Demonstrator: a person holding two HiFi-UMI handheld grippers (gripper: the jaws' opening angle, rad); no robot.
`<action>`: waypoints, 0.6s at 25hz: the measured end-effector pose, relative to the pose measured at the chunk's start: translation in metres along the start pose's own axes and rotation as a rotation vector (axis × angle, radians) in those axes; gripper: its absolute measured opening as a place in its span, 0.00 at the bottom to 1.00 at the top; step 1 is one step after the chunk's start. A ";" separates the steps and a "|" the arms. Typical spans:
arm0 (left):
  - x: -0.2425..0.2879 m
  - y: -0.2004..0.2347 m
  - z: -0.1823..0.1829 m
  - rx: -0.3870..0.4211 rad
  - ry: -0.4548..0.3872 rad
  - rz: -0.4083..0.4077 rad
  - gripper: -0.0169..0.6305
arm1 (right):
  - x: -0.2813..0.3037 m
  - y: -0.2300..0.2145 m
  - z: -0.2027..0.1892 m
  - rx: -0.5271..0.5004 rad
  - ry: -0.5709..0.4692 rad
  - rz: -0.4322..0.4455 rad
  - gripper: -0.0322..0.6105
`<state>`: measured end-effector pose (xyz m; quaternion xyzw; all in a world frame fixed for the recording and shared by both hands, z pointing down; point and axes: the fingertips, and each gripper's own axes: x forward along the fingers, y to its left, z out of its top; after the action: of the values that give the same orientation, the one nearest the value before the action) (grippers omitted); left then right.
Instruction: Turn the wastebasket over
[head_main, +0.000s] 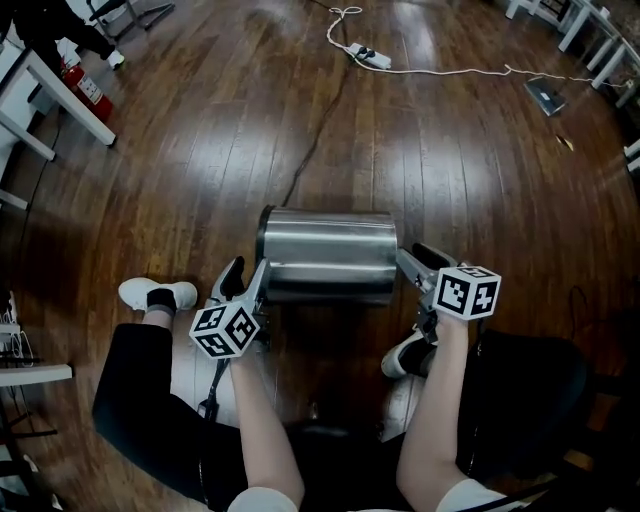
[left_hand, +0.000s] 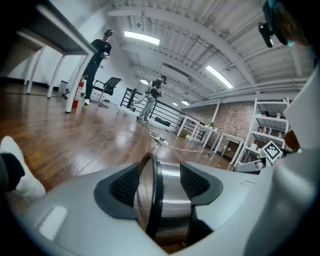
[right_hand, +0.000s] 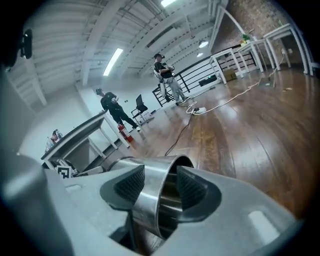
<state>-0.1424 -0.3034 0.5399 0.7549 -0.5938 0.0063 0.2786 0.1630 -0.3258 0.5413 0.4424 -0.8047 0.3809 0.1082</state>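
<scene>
A shiny steel wastebasket (head_main: 330, 255) lies on its side on the wooden floor, right in front of the person's feet. My left gripper (head_main: 248, 272) is at its left end, which carries a black rim. In the left gripper view that rim (left_hand: 152, 195) stands between the open jaws, with small gaps to the pads. My right gripper (head_main: 418, 262) is at the open right end. In the right gripper view one jaw is inside the mouth and one outside, straddling the steel wall (right_hand: 147, 200) without pressing on it.
A black cable (head_main: 315, 140) runs from the basket toward a white power strip (head_main: 370, 55) farther off. A fire extinguisher (head_main: 88, 88) and white table legs (head_main: 60, 100) stand at far left. The person's shoes (head_main: 155, 295) flank the basket. Two people (left_hand: 152, 97) stand in the distance.
</scene>
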 end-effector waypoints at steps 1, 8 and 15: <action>0.001 0.005 -0.001 -0.033 -0.018 0.007 0.45 | 0.001 0.001 -0.005 0.004 0.015 0.002 0.34; 0.004 0.007 -0.019 -0.068 0.004 -0.026 0.25 | 0.007 0.004 -0.035 0.011 0.085 -0.012 0.34; 0.000 0.002 -0.023 -0.104 0.039 -0.086 0.15 | 0.009 0.012 -0.056 -0.059 0.147 -0.030 0.18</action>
<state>-0.1366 -0.2938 0.5605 0.7639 -0.5548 -0.0219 0.3288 0.1392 -0.2881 0.5784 0.4219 -0.7988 0.3868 0.1855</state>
